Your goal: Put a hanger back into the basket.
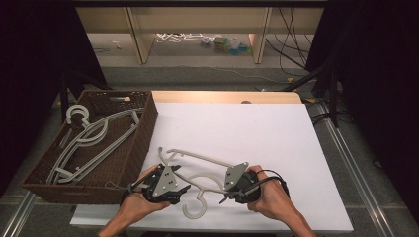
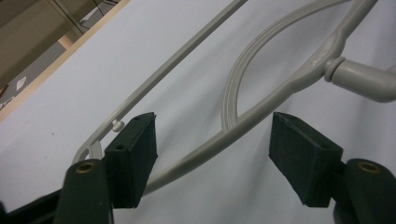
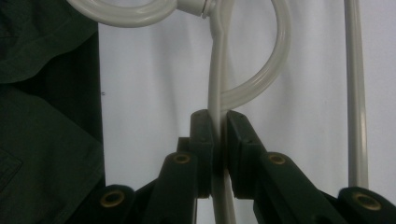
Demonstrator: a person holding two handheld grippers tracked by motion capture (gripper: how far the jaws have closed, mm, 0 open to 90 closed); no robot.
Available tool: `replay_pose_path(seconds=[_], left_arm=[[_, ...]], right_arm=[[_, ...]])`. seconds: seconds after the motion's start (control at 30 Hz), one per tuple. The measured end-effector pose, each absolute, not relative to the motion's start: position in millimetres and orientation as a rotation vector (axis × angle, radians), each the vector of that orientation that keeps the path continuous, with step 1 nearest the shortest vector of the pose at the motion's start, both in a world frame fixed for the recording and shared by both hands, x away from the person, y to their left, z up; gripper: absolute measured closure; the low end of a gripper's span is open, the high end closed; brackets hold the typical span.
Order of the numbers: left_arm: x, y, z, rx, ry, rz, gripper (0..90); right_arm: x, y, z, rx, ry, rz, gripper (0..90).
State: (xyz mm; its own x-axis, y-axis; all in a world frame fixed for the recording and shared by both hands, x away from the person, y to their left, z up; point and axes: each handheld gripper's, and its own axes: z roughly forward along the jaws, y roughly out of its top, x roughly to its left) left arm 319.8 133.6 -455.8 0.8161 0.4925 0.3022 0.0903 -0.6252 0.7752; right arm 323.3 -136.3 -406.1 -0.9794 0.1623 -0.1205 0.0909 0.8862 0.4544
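Note:
A grey plastic hanger lies near the front of the white table, its hook pointing toward me. My left gripper is open at the hanger's left part. In the left gripper view the jaws stand wide apart, with the hanger's shoulder arm running between them, touching neither pad. My right gripper is shut on the hanger close to the hook. In the right gripper view the pads pinch the thin arm just below the hook's neck.
A brown wicker basket with several more grey hangers stands at the table's left edge. Beyond the table are wooden shelf legs, floor cables and small items. Dark clothing shows at the left of the right gripper view.

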Motion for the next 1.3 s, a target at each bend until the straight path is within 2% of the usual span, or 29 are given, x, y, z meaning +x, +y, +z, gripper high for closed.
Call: replay_pose_path(seconds=[0.33, 0.53, 0.67, 1.0, 1.2, 1.3], left_arm=[[322, 125, -462, 2.261, 0.335, 0.662, 34.3], [323, 121, -463, 2.284, 0.227, 0.659, 48.6], [321, 120, -459, 2.300, 0.136, 0.668, 62.8], [312, 118, -447, 2.317, -0.049, 0.704, 72.0], [310, 119, -439, 2.322, -0.078, 0.710, 76.5], [306, 119, -431, 2.313, -0.068, 0.695, 79.0]], right_arm=[[321, -135, -402, 0.163, 2.900, 0.701, 82.3], [320, -136, -400, 0.149, 2.916, 0.722, 82.3], [320, -138, -397, 0.153, 2.903, 0.724, 82.3], [326, -147, -393, 0.108, 2.909, 0.760, 82.0], [332, -154, -392, 0.103, 2.814, 0.846, 76.0], [335, -158, -390, 0.113, 2.764, 0.885, 66.2]])
